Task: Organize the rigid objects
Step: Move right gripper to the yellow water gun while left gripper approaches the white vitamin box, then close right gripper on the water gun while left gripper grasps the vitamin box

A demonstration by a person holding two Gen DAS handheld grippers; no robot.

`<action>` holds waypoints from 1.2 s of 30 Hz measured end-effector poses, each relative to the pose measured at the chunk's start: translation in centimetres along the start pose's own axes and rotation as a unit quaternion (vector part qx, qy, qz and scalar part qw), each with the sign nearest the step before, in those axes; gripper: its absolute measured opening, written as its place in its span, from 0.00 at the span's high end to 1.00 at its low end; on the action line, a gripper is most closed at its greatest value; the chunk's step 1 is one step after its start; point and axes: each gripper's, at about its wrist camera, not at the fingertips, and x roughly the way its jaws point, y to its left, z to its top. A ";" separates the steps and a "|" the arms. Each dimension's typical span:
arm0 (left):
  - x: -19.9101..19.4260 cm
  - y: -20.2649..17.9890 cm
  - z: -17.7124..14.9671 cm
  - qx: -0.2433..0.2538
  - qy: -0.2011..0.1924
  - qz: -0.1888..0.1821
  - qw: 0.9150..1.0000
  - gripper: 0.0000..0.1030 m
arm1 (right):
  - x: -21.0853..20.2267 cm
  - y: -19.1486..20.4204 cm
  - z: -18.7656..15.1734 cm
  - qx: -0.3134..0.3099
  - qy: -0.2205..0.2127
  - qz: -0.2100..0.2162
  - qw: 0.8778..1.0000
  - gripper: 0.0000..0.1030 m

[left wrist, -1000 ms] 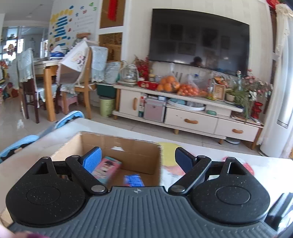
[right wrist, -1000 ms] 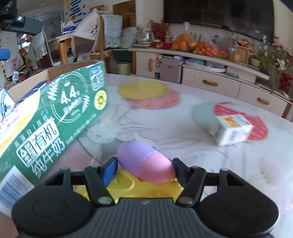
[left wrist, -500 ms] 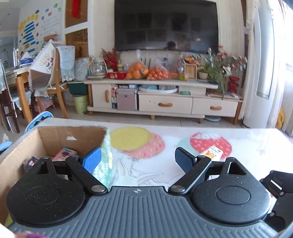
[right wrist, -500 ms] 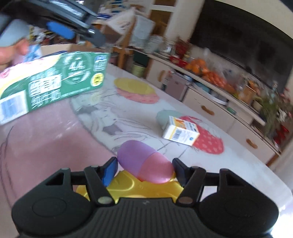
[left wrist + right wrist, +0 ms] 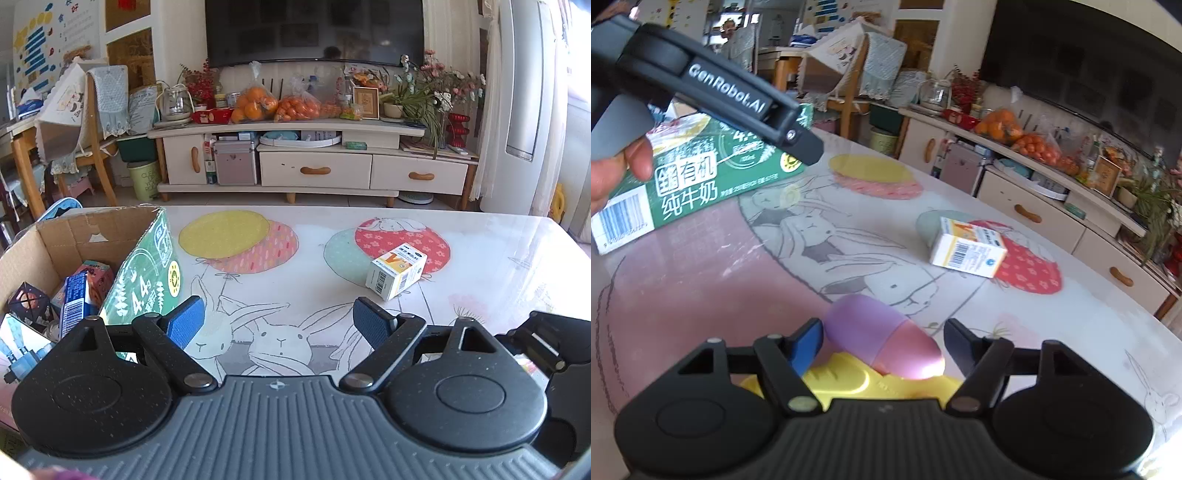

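Note:
A purple and pink capsule (image 5: 871,332) lies on a yellow plastic piece (image 5: 849,380) between the fingers of my right gripper (image 5: 882,341). Its jaws are opening, and a gap shows on each side of the capsule. My left gripper (image 5: 279,321) is open over the bunny-print table with nothing between its fingers. To its left a cardboard box (image 5: 74,236) holds several small packages. A green milk carton (image 5: 147,280) leans at the box's right side and shows again as the carton (image 5: 701,184) in the right wrist view. A small white and orange box (image 5: 397,271) lies further right on the table, nearer the far edge.
A hand holds the left device's black handle (image 5: 731,96) at the upper left of the right wrist view. The table's far edge (image 5: 332,208) faces a white TV cabinet (image 5: 314,170) with bagged oranges. Chairs and a bin stand on the far left.
The left view swung right from the cardboard box to the open table and sank lower. The right gripper's jaws widened away from the capsule, and that view pulled back from the green carton.

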 end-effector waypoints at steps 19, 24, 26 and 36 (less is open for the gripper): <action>0.3 -0.4 0.3 0.000 0.000 0.010 1.000 0.00 | -6.6 4.7 -2.2 0.273 -0.020 -0.145 0.951 0.09; 0.6 -0.4 0.4 -0.010 0.003 0.011 1.000 0.00 | -8.4 6.4 -2.6 0.280 -0.039 -0.141 0.949 0.09; 0.6 -0.6 0.4 -0.009 0.003 0.011 1.000 0.00 | -8.3 6.9 -2.9 0.296 -0.028 -0.115 0.948 0.10; 0.5 -1.1 0.2 0.001 0.007 0.014 1.000 0.00 | -6.1 3.5 -4.1 0.371 -0.005 -0.136 0.919 0.11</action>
